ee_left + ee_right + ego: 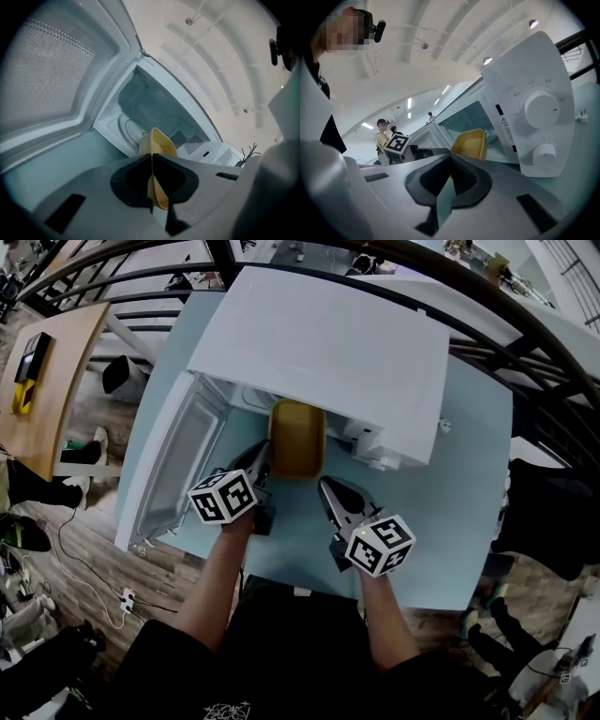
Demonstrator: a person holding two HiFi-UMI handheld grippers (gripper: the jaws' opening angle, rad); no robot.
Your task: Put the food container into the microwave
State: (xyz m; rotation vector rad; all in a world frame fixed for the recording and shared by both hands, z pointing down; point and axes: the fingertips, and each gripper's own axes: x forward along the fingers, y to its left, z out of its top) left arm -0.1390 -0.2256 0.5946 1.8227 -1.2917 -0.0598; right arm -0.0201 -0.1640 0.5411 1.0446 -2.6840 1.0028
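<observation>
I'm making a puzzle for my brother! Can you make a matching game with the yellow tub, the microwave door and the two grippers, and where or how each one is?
Things:
1. yellow plastic food container
2. white microwave door
3. left gripper
4. right gripper

Places or states:
A. shut, with nothing between its jaws
B. swung open to the side
C. at the opening of the white microwave
D. shut on a yellow rim

Pairs: 1-C, 2-B, 3-D, 4-A.

One microwave [319, 352], one yellow food container [297, 439], two dials [541, 108], two grippers: left gripper [260, 457], right gripper [327, 487]
</observation>
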